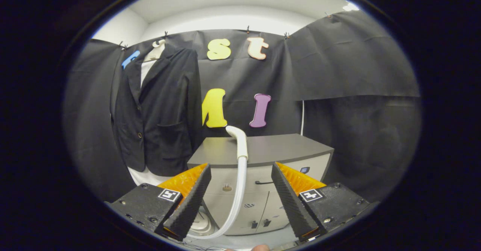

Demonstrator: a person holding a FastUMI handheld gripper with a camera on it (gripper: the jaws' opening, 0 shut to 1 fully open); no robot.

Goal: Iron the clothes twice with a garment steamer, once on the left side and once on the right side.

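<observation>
Plastic steamer wand (240, 142) judged light, rigid; hose (236, 202) limp. Best gripped at neck. Gripper (240, 176) spread wide, w/ nothing held.

Jacket (158, 108): matt dark cloth. Steamer hose (239, 183): smooth glossy plastic. Cabinet top (270, 149): matt, smooth. Hand-held gripper (240, 174) pads (289, 198) ridged.
</observation>
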